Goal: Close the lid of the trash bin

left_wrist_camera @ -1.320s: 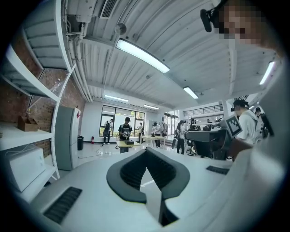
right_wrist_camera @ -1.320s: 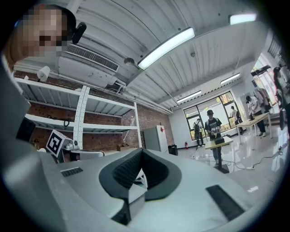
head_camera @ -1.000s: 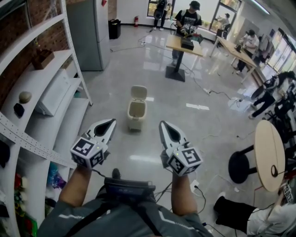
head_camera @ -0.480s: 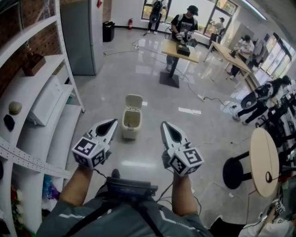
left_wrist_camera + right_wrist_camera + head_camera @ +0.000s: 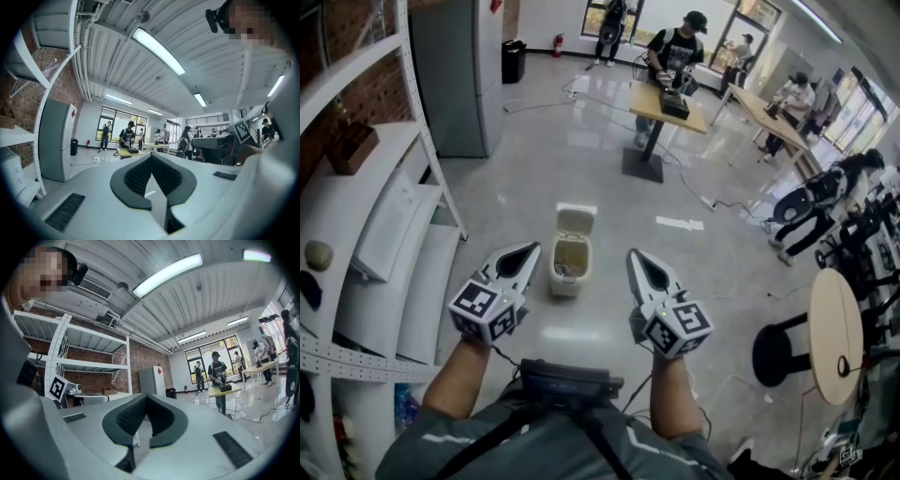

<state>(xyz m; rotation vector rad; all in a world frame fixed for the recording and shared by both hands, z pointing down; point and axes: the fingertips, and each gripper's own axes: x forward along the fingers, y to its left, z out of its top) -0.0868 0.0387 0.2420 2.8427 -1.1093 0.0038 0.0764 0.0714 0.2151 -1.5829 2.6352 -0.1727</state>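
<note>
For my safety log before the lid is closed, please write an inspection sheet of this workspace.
Surface: glossy grey floor, reflecting the lights.
Job's things: small cream plastic trash bin stands on the floor; its hinged lid is upright, open.
Clutter: pale strip on the floor, right of the bin.
Grippers: left gripper and right gripper both shut, empty, apart from the bin.
Cables: black cable on the floor, further right.
Surroundings: white metal shelving at left; people at a wooden table behind.
</note>
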